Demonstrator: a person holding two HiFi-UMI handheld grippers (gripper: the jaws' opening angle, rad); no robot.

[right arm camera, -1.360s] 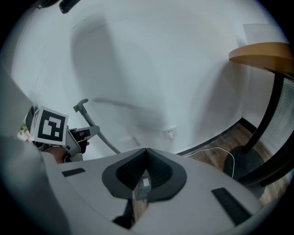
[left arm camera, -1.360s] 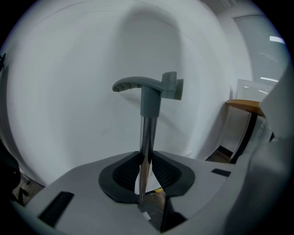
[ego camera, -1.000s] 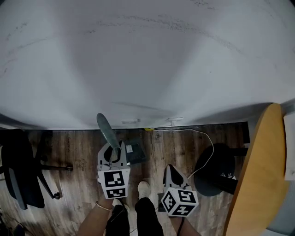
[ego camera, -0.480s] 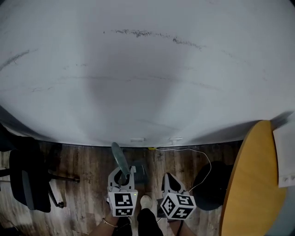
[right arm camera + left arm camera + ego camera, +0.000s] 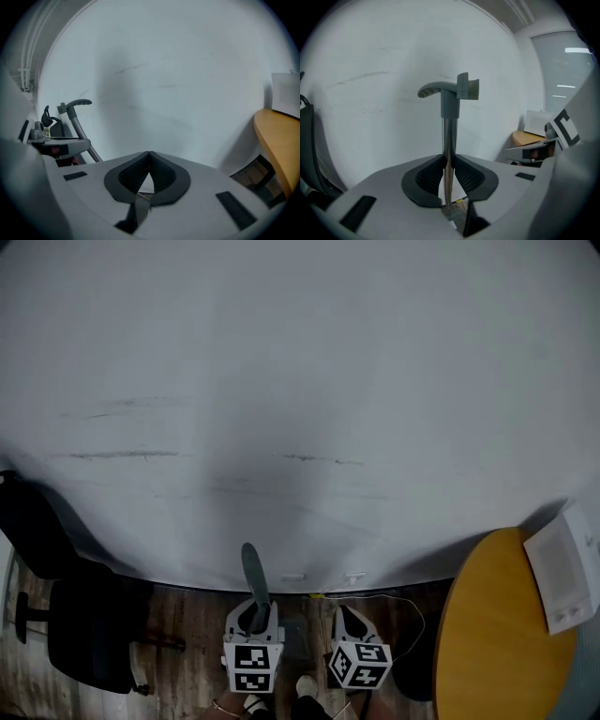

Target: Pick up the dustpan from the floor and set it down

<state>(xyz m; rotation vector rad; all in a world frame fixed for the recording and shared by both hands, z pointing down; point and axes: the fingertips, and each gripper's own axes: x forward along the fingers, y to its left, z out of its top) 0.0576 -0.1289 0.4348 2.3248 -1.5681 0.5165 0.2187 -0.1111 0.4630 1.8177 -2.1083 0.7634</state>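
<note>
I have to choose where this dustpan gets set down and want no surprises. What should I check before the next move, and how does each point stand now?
1. Left gripper shut on the metal pole of the grey long-handled dustpan: ok.
2. Pole near upright between the jaws: ok.
3. Right gripper empty, jaws together: ok.
4. Dustpan's tray clear of the wooden floor: cannot tell, the head view is too dark there.
5. White cable lies on the floor just ahead: not ok, avoid it.
6. Round wooden table and black office chair apart from the dustpan: ok.
</note>
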